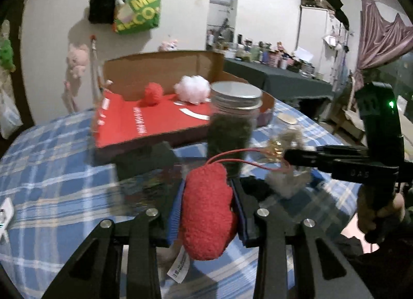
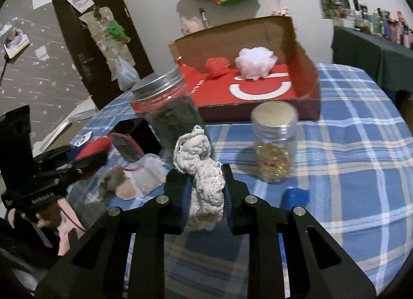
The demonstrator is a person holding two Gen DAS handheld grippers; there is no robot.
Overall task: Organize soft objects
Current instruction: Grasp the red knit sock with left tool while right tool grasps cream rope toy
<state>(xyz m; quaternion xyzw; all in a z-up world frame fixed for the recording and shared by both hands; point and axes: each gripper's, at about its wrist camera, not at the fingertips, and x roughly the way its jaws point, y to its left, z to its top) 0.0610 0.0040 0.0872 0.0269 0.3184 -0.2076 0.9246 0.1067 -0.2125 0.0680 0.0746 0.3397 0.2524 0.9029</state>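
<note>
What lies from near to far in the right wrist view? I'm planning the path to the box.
white knitted toy in the right gripper → gold-filled jar → red box holding a red pom-pom and white pom-pom.

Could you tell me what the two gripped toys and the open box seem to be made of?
Red toy: fuzzy terry-like fabric, nubbly matte pile. White toy: probably crocheted yarn, loops visible. Box: cardboard, brown inside walls, red printed floor.

A lived-in home room is showing: a green tote bag (image 1: 138, 7) is hanging at upper left, a plaid tablecloth (image 1: 51, 170) is covering the table, and pink curtains (image 1: 382, 38) are draping at right.
</note>
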